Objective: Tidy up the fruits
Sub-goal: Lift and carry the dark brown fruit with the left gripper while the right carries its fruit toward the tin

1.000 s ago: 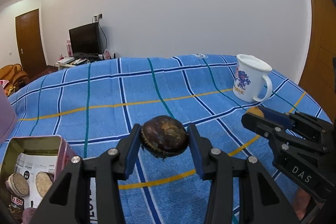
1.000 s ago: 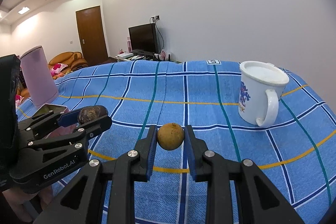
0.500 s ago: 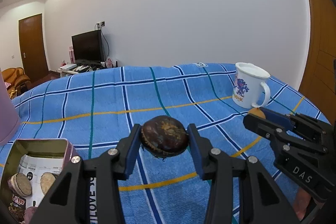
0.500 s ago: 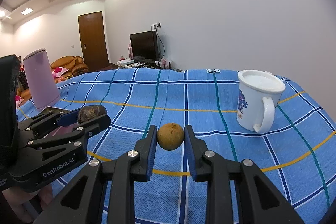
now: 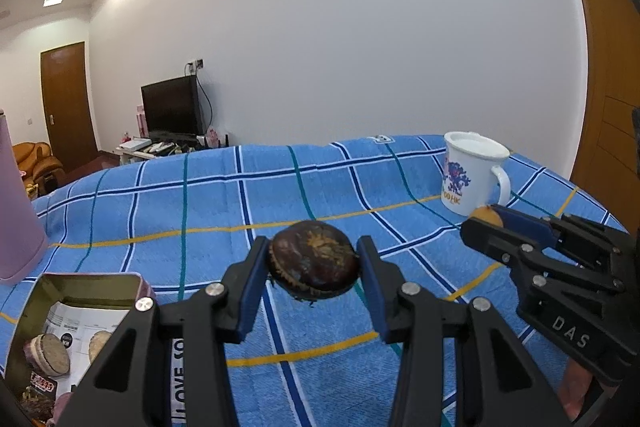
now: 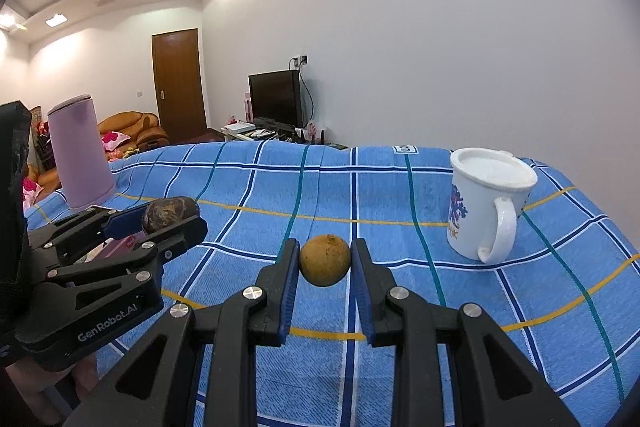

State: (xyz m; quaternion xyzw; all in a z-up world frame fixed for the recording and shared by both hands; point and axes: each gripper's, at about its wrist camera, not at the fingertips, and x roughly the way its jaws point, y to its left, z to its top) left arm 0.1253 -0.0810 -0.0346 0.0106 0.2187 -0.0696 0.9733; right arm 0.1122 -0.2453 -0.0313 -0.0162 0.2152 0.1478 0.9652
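My left gripper [image 5: 313,263] is shut on a dark brown, wrinkled round fruit [image 5: 313,263], held above the blue checked cloth [image 5: 208,199]. In the right wrist view the same gripper [image 6: 172,217] shows at the left with that dark fruit [image 6: 168,213] between its pads. My right gripper [image 6: 325,265] is shut on a small tan round fruit [image 6: 325,265], also held off the cloth. It appears at the right of the left wrist view [image 5: 486,221], where only a sliver of the tan fruit [image 5: 485,215] peeks out.
A white printed mug [image 6: 486,211] stands at the far right of the cloth [image 6: 280,195]. An open tin box [image 5: 80,311] holding round cakes sits at the lower left, with a tall pink canister [image 6: 80,159] behind it. Beyond the cloth are a television [image 5: 172,111] and a door.
Both cameras have tilted slightly upward, so the cloth and mug sit lower in view. Each gripper keeps its fruit, and neither hand has shifted much.
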